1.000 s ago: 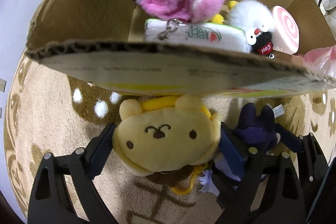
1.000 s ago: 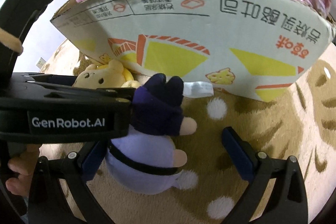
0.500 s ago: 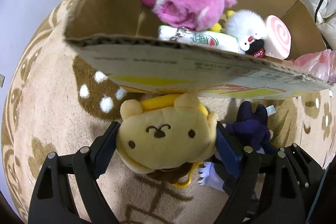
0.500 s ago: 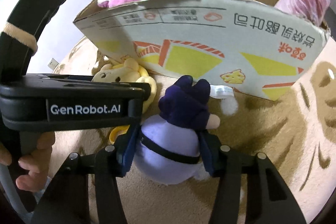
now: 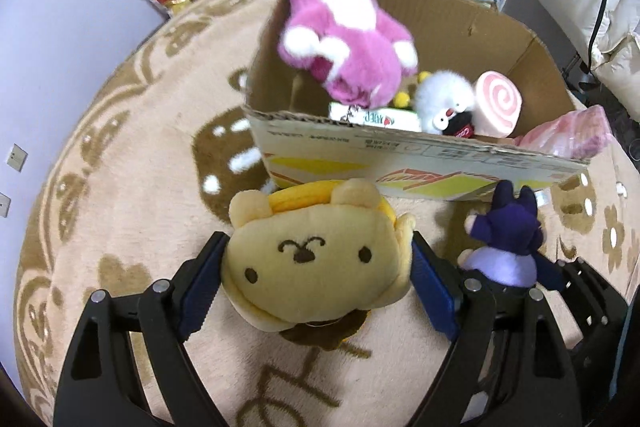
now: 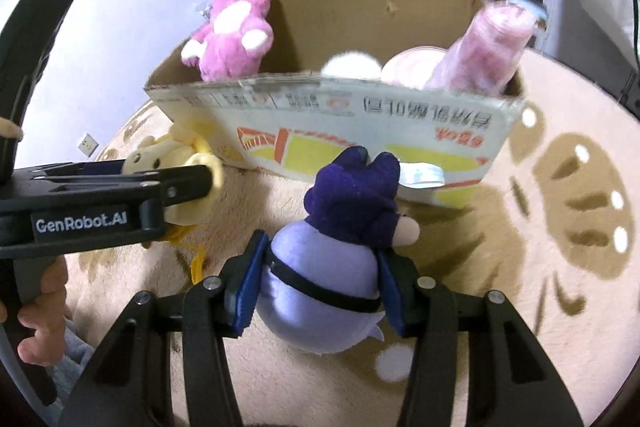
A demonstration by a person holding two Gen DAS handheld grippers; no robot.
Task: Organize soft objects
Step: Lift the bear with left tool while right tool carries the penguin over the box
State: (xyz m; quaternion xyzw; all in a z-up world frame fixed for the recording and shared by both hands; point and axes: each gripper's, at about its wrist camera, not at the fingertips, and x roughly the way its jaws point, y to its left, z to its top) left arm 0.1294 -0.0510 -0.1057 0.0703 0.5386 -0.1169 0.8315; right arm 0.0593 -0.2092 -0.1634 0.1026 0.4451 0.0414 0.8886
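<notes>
On a patterned rug (image 5: pixel 132 187), the cardboard box (image 5: pixel 420 163) we are filling already holds a pink plush rabbit (image 5: pixel 348 39), a pink bundle (image 6: pixel 492 47), a white fluffy toy (image 5: pixel 440 99) and a swirl cushion (image 5: pixel 498 105). Two toys are left, both outside its near wall: our left tongs (image 5: pixel 316 275) pinch the yellow bear plush (image 5: pixel 316 263), our right tongs (image 6: pixel 316 287) pinch the purple doll (image 6: pixel 328 279). We judge both must yet go over the rim.

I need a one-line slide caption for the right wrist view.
Right gripper clamps a purple plush before the cardboard box of soft toys.
</notes>
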